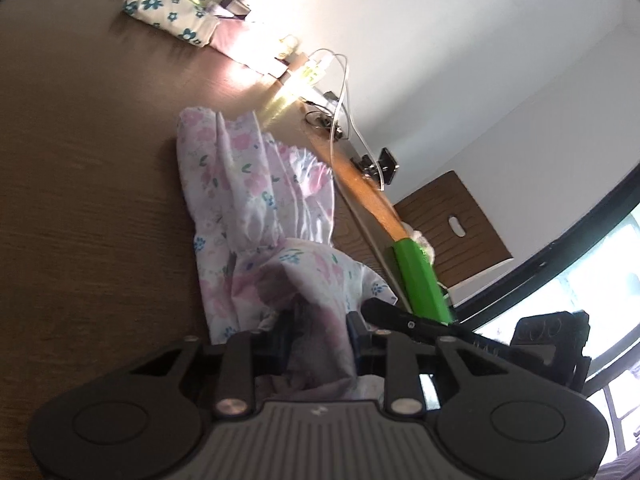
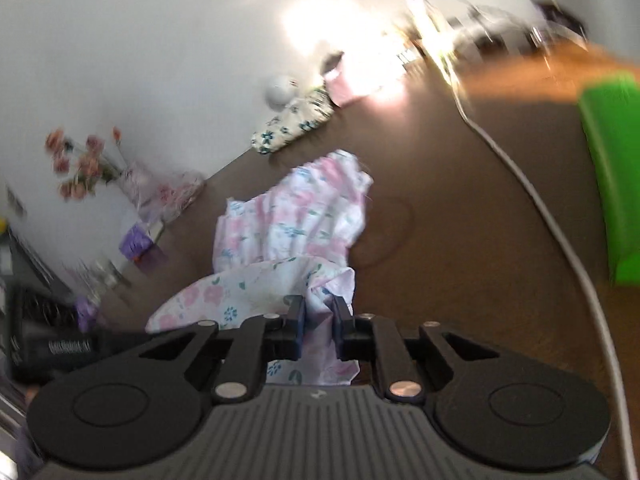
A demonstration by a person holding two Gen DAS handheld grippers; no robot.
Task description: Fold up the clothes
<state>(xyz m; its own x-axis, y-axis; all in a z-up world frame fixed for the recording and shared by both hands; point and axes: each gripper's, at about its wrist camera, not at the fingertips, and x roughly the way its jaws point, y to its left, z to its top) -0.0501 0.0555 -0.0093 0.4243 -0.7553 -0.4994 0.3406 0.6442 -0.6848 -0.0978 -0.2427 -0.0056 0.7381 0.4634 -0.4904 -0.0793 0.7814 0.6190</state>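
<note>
Left gripper (image 1: 318,332): jaws narrowed onto a bunched fold of the pink floral garment (image 1: 256,208), cloth pinched between them. Right gripper (image 2: 318,322): jaws likewise closed on a gathered edge of the same garment. Judged purpose: both near corners held to lift or draw the piece into a fold. The rest trails away across the brown table (image 1: 80,180). Far side: a folded blue-flowered cloth (image 1: 168,12) by the wall. A white cable (image 2: 532,192) crosses the right, possible snag.
</note>
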